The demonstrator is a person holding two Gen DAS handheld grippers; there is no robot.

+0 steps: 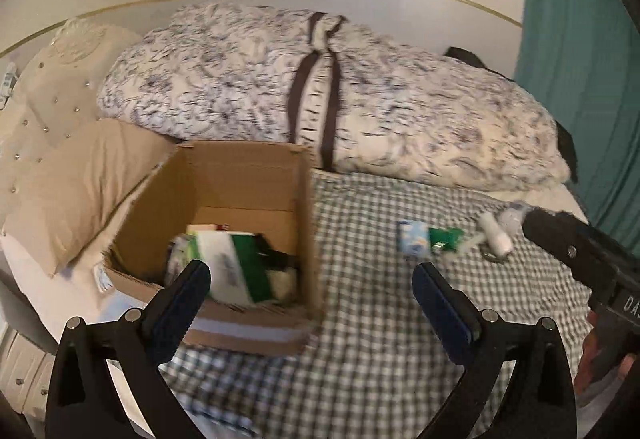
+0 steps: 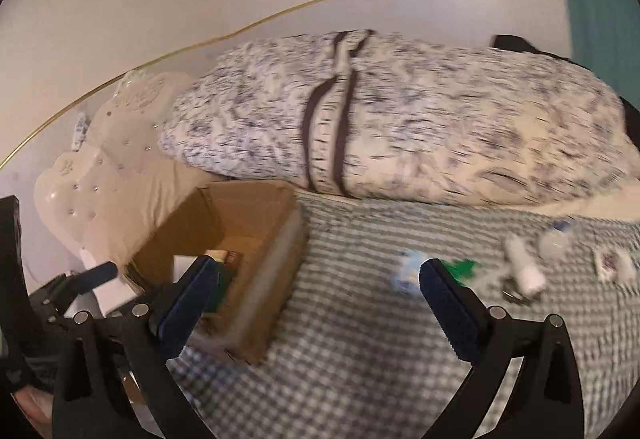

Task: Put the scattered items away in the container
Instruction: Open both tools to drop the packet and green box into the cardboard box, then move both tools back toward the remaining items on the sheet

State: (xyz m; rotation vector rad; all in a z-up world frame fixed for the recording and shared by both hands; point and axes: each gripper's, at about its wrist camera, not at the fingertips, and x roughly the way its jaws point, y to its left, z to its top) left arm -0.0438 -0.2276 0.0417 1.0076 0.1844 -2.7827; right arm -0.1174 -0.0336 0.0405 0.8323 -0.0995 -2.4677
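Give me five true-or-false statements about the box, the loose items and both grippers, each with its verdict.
1. The cardboard box already has items inside. True.
2. The left gripper is clamped on the green-and-white packet. False: its jaws stand wide apart and empty; the packet lies in the box.
3. A small blue-and-white carton lies on the checked bedspread, outside the box. True.
4. The right gripper carries the white roll. False: it is open and holds nothing; the roll lies on the bedspread.
5. The box stands to the right of the loose items. False: it stands to their left, by the beige pillow.
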